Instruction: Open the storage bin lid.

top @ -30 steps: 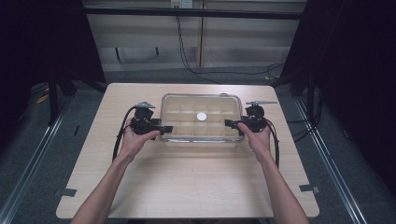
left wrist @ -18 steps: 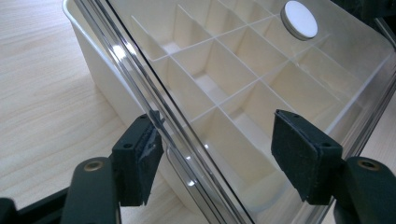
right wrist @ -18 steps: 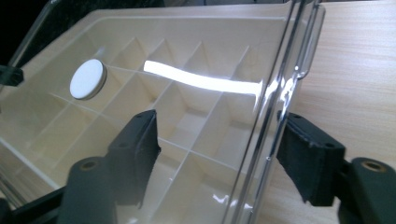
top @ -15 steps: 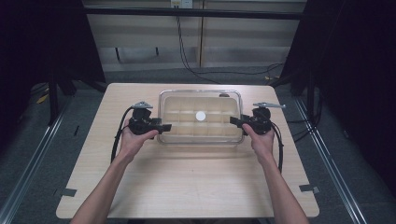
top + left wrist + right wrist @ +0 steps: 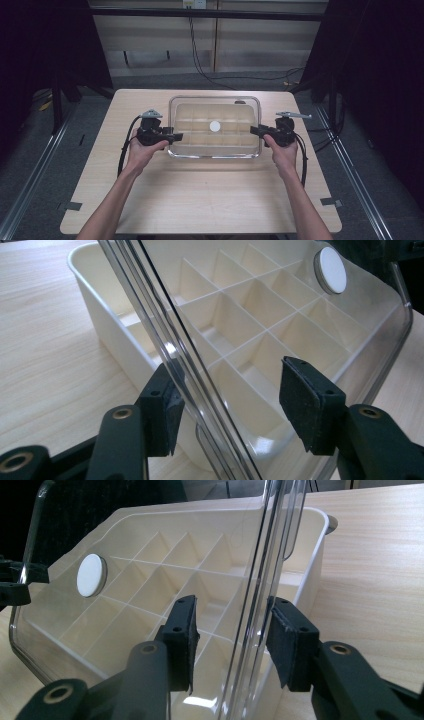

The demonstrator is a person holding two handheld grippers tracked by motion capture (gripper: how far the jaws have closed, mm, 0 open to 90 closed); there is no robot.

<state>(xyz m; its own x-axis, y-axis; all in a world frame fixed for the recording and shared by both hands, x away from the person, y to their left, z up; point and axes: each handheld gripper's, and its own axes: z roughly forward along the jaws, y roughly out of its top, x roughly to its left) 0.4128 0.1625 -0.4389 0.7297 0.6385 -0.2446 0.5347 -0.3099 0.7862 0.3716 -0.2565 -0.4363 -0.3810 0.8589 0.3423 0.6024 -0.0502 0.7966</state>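
A cream box [image 5: 220, 152] with several compartments sits mid-table under a clear lid [image 5: 200, 112] that carries a white round knob [image 5: 215, 126]. My left gripper [image 5: 175, 136] is at the lid's left end and my right gripper [image 5: 255, 131] at its right end. In the left gripper view the lid's rim [image 5: 200, 390] runs between the jaws of the left gripper [image 5: 232, 385]. One pad [image 5: 162, 415] touches it and the other stands apart. In the right gripper view the rim [image 5: 255, 630] stands between the jaws of the right gripper [image 5: 234, 617], close to one pad [image 5: 290, 645]. Both pairs of jaws have just been closing.
The light wooden table [image 5: 210, 200] stretches bare in front of the box. Dark floor, rails and cables surround it, with a panelled wall behind. A person's forearms come in from the bottom edge.
Both grippers' jaws have narrowed around the lid's ends. The right gripper has shifted slightly to the right. The lid's outline looks a little larger, its near edge lower in the picture.
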